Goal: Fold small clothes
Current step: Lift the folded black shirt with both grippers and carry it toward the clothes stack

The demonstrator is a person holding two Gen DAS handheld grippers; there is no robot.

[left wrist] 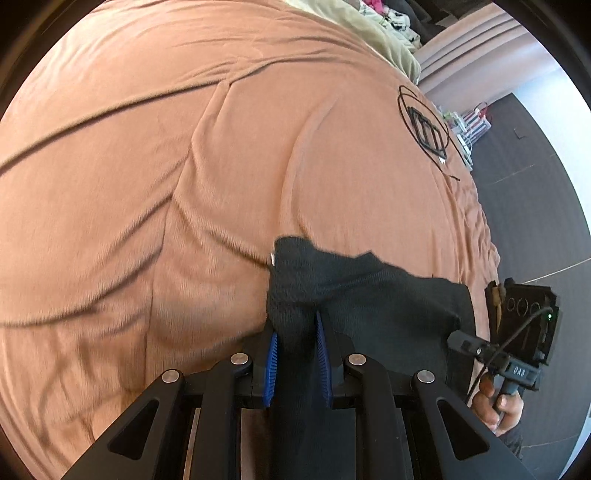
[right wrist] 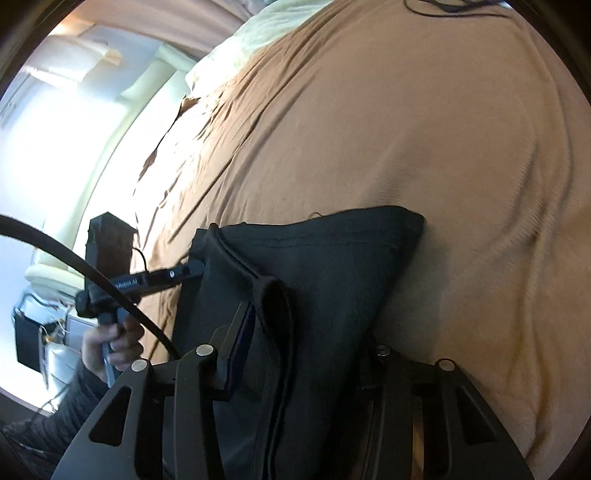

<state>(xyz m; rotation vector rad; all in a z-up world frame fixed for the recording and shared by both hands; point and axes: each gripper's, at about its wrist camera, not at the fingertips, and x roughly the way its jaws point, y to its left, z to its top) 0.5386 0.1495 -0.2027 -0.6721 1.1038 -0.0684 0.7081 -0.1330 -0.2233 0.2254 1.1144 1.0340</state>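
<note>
A small black garment (left wrist: 369, 291) hangs stretched between my two grippers just above the brown bedspread (left wrist: 184, 184). My left gripper (left wrist: 295, 332) is shut on one bunched edge of it, between its blue pads (left wrist: 272, 354). In the right wrist view the garment (right wrist: 325, 258) drapes over my right gripper (right wrist: 291, 317), which is shut on its hemmed edge; the right finger is hidden under the cloth. Each view shows the other gripper at the garment's far end, my right one (left wrist: 465, 341) and my left one (right wrist: 192, 269).
The bedspread (right wrist: 406, 129) is wrinkled and bears a black logo (left wrist: 424, 125). A pale green blanket (left wrist: 384, 33) lies at the far end. The bed's edge and dark floor (left wrist: 535, 192) are on the right. A bright window (right wrist: 55, 147) is beyond the bed.
</note>
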